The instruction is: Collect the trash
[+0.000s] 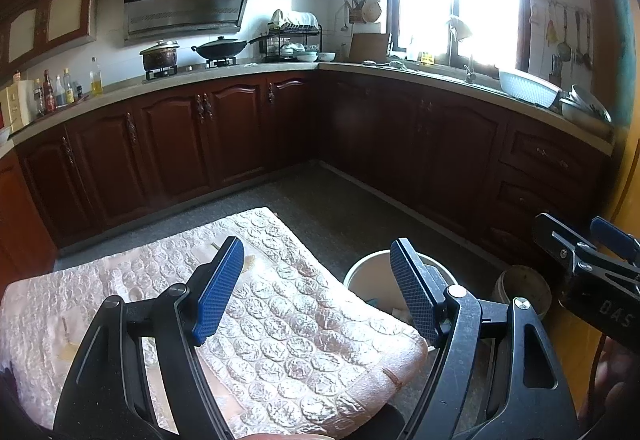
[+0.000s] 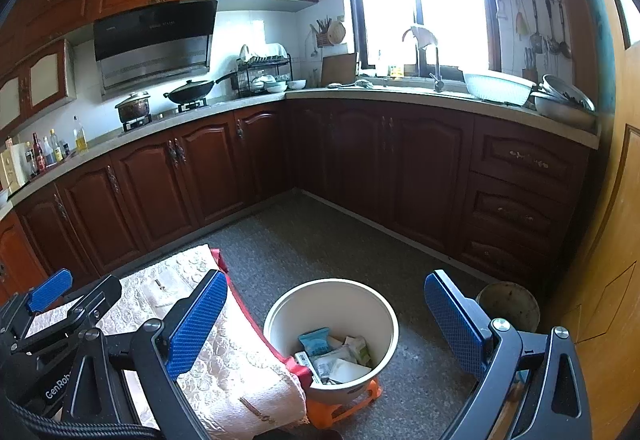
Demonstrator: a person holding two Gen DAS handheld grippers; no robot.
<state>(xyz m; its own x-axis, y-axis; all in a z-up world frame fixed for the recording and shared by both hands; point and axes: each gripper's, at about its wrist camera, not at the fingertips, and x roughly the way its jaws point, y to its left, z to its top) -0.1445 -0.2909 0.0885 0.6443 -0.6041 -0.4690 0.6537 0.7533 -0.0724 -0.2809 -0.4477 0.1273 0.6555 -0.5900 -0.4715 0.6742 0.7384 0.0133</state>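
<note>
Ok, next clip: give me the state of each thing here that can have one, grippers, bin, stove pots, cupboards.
left gripper: open, nothing between the pads
right gripper: open, empty
white bin: uncovered, upright, wrappers and paper in the bottom, resting on an orange stool
small bucket: upright, uncovered
pot: on the burner, lid on
wok: on the burner, lid on
lower cupboard doors: all shut

Centre frame: floor [image 2: 340,236] open to the cabinets. Lower centre: bin [image 2: 276,314] mouth unobstructed; cloth-covered table [image 2: 240,372] touches its left.
</note>
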